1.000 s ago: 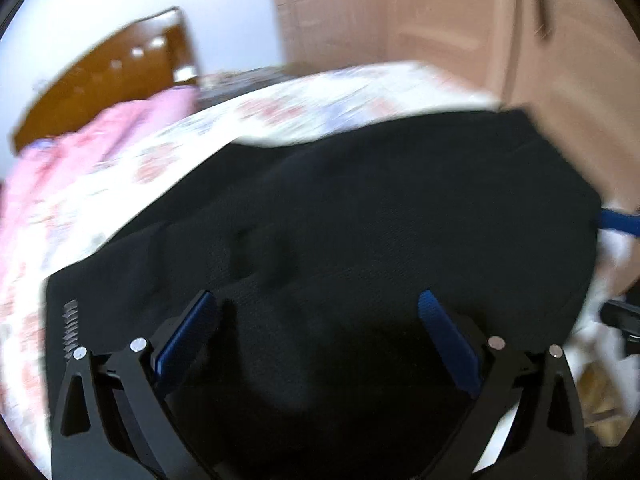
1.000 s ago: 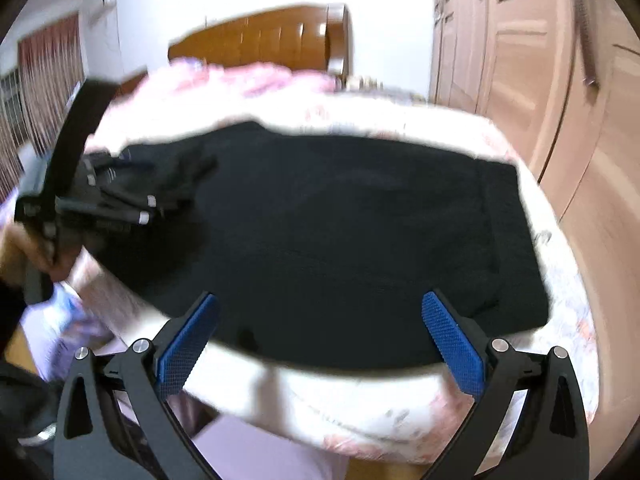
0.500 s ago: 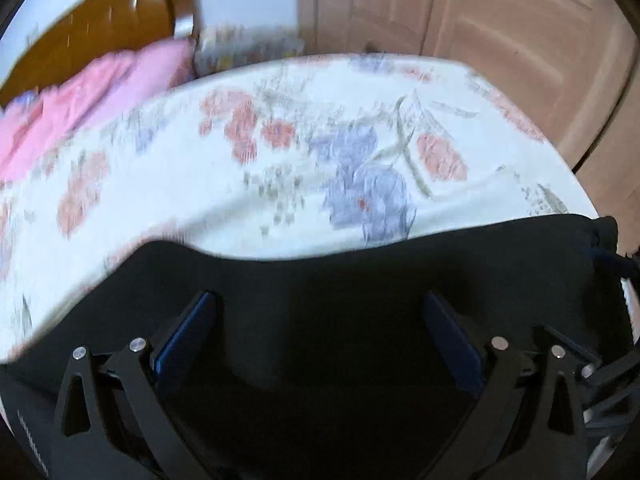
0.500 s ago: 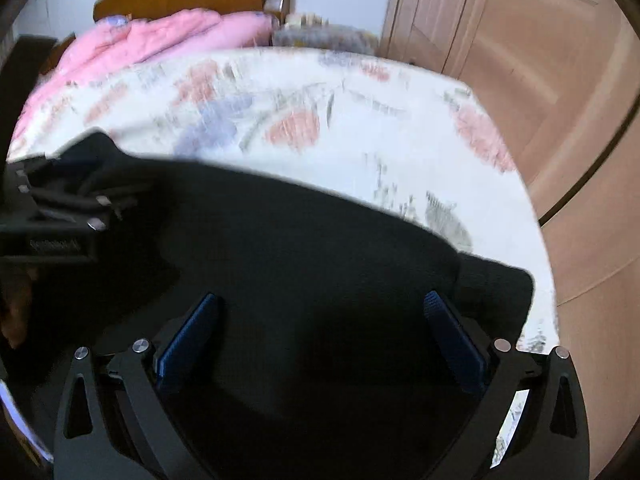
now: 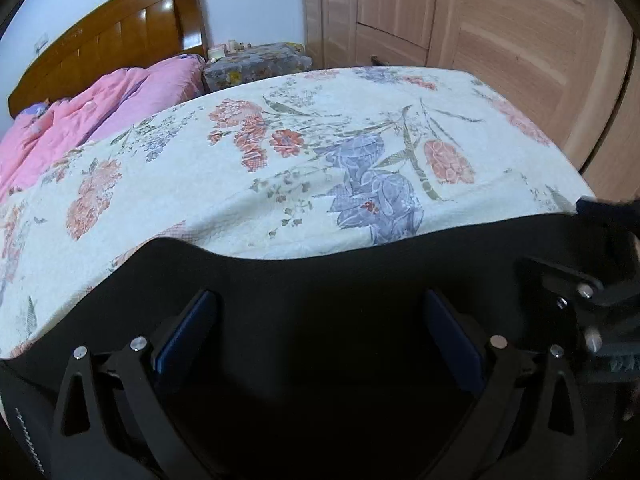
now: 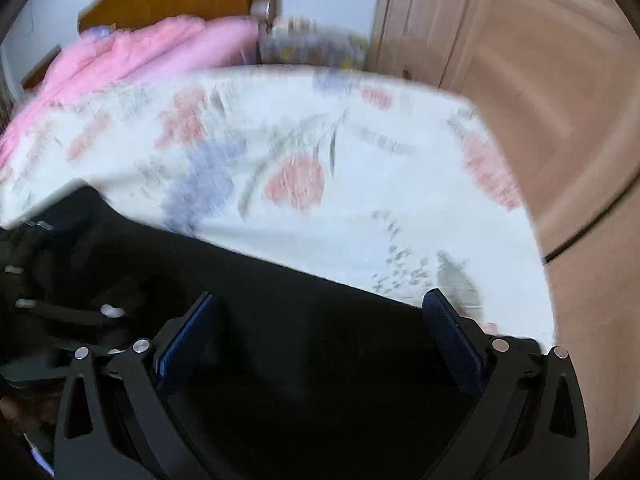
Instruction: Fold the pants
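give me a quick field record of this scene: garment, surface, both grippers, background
garment: black pants lying across the near edge of the bed
surface: floral bedspread, mostly uncovered beyond the pants
left gripper: open, fingers spread over the pants
right gripper: open, over the pants; view blurred
background: pink quilt, wooden headboard, wooden wardrobe doors

left gripper (image 5: pixel 320 336): fingers spread wide apart, pointing forward, nothing pinched between pads | right gripper (image 6: pixel 320 336): fingers spread wide apart, level, view blurred | each gripper shows at the other's side edge
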A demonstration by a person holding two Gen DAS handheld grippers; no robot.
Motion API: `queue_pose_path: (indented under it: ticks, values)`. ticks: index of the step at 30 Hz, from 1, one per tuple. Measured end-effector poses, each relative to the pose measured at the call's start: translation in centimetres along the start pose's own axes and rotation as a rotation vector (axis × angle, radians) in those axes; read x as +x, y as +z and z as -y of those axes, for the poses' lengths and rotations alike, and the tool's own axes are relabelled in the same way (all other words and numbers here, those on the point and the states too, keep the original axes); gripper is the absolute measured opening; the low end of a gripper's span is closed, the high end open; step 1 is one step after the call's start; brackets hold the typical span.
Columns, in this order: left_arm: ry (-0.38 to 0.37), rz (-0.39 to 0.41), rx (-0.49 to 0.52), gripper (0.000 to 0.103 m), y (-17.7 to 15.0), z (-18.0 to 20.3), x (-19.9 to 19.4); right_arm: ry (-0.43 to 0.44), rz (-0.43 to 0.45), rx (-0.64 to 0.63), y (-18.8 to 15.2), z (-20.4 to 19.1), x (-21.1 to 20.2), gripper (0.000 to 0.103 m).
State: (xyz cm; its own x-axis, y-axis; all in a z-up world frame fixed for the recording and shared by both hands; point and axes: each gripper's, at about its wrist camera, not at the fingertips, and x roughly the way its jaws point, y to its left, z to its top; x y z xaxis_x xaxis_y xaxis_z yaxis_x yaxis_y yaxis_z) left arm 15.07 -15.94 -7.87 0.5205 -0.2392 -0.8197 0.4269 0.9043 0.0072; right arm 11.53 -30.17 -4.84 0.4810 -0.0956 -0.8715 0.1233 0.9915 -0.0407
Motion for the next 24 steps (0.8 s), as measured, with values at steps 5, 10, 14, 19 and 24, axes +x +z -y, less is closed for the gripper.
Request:
queue_pose_path:
  ticks: [5, 10, 14, 19, 24]
  values:
    - [-0.001, 0.002, 0.009, 0.102, 0.0, 0.2, 0.0, 0.000, 0.012, -0.038, -0.6, 0.5, 0.0, 0.098]
    - [-0.004, 0.002, 0.006, 0.102, 0.0, 0.2, 0.0, 0.049, 0.025, -0.003, -0.8, 1.4, -0.2, 0.098]
    - [-0.009, 0.006, 0.002, 0.102, 0.0, 0.2, -0.3, 0.062, 0.123, 0.032, -2.0, 1.5, -5.5, 0.097]
    - [-0.072, 0.055, -0.056, 0.101, -2.1, 0.1, -5.5, 0.078, 0.220, -0.070, -10.4, 0.4, -11.2, 0.097]
    - [-0.040, 0.095, 0.048, 0.101, -8.3, 2.3, -8.6, 0.009, 0.228, -0.109, -16.9, -0.6, -10.6, 0.098]
